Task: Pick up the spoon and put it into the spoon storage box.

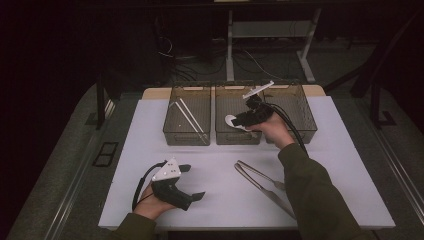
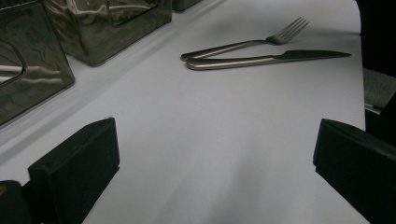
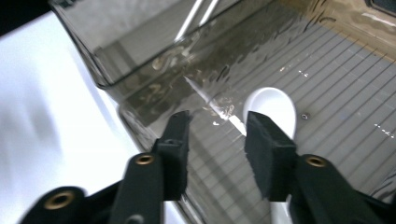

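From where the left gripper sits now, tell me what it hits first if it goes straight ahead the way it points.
Likely the knife, with the fork just beyond it. The left gripper, jaws open, looks across bare white table cover toward them. Depth is unclear, so it may slide over the cover some way first.

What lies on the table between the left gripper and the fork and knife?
Nothing: in the left gripper view the white table cover is bare from the open left gripper up to the fork and the knife.
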`<state>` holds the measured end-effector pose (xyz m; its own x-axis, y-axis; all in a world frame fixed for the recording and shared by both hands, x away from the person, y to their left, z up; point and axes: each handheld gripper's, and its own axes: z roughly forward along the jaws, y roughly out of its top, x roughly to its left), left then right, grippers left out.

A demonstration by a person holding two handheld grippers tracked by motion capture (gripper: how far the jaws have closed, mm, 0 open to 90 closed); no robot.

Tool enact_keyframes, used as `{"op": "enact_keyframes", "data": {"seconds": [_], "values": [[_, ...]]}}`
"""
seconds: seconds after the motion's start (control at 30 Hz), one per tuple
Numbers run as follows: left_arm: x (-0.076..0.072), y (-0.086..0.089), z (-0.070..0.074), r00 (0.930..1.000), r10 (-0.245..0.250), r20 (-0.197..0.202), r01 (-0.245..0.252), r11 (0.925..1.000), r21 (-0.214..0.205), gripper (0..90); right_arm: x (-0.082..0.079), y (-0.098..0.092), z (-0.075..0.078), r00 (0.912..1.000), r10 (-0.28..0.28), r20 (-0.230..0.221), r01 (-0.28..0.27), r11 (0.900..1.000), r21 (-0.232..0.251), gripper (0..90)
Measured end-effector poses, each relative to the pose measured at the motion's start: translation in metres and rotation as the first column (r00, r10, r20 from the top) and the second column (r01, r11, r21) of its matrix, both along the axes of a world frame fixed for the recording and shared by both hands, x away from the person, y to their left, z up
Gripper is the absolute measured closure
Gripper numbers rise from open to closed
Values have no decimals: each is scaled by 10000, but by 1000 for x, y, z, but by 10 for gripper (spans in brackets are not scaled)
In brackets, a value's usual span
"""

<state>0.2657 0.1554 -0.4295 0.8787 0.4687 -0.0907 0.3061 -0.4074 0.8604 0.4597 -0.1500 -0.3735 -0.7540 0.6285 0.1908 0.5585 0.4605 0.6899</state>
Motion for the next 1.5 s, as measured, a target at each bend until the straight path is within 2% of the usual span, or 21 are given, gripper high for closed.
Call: {"op": "enact_keyframes", "data": {"seconds": [0.13, 0.2, 0.3, 0.63, 0.7, 1.2, 1.5], "values": [[0, 0, 0, 10000, 50, -52, -50, 10000, -17, 0, -7, -8, 8, 10000, -67, 45, 65, 9992, 390, 487], [0, 0, 0, 10000, 34, -37, -34, 10000, 84, 0, -11, -12, 12, 9998, -86, 168, 78, 9989, 453, 457], [0, -1, -1, 9999, 91, -58, -91, 10000, -12, 0, -18, -17, 16, 9994, -108, 314, 91, 9984, 562, 426], [0, 1, -1, 9999, 91, -69, -90, 9999, 78, 0, -48, -42, 31, 9955, -16, 946, -74, 9955, 942, 384], [0, 1, -1, 9999, 104, -87, -103, 9999, 41, 0, -53, -47, 32, 9958, -19, 917, -76, 9947, 1026, 380], [-1, 0, -1, 9998, 133, -120, -132, 9999, 86, 0, -97, -89, 18, 9962, -208, 849, 95, 9913, 1312, 374], [-1, 0, -1, 9999, 121, -79, -120, 9999, 118, 0, -122, -108, 6, 9967, -315, 745, 224, 9925, 1203, 373]]}}
